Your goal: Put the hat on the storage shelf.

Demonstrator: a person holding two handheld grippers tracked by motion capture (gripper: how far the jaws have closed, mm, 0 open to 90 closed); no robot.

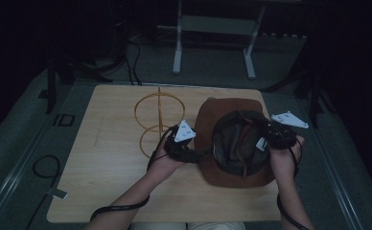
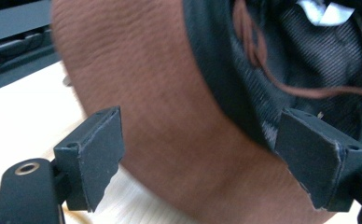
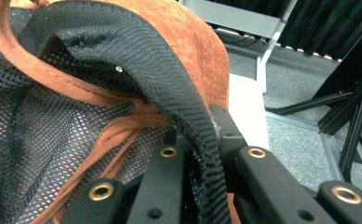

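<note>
Right hand-held gripper [image 3: 202,186] clamps the soft hat's [image 1: 232,143] sweatband; left hand-held gripper [image 2: 207,163], jaws wide, straddles the floppy brim.

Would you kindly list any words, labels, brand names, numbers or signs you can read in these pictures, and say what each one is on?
None can be read.
White tag sewn inside the brown hat: any print on it is too blurred to read.
White tag by the right gripper in the high view: too small to read.
Grey plate on the left gripper: no lettering can be made out.
</note>
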